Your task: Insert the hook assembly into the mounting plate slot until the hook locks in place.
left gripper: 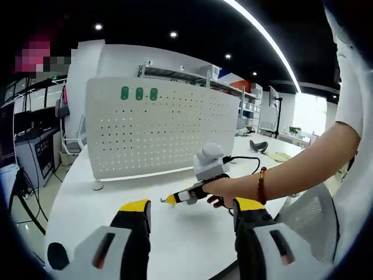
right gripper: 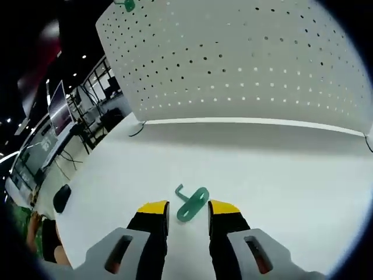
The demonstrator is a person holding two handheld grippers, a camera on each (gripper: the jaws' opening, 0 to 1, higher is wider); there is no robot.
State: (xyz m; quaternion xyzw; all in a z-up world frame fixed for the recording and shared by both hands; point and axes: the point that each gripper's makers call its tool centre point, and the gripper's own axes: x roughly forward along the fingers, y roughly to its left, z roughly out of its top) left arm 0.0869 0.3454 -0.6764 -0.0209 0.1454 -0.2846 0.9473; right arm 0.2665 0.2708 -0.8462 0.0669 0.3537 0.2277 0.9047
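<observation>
A white pegboard mounting plate (left gripper: 163, 131) (right gripper: 245, 58) stands upright on the white table (left gripper: 87, 204). Three green hooks (left gripper: 139, 93) hang near its top left. A loose green hook (right gripper: 191, 204) lies flat on the table in front of the board. My right gripper (right gripper: 188, 208) is open, its yellow-tipped jaws low on either side of that hook, and the hook's round plate is close to the right jaw. In the left gripper view the right gripper (left gripper: 170, 199) is held by a hand (left gripper: 224, 189) down at the table. My left gripper (left gripper: 192, 205) is open and holds nothing, well back from the board.
A person's bare arm (left gripper: 303, 169) reaches in from the right. A mesh chair back (left gripper: 315, 216) stands at the table's right edge. A dark round object (right gripper: 61, 198) lies near the table's left edge. Desks, monitors and cables (right gripper: 58, 116) stand beyond it.
</observation>
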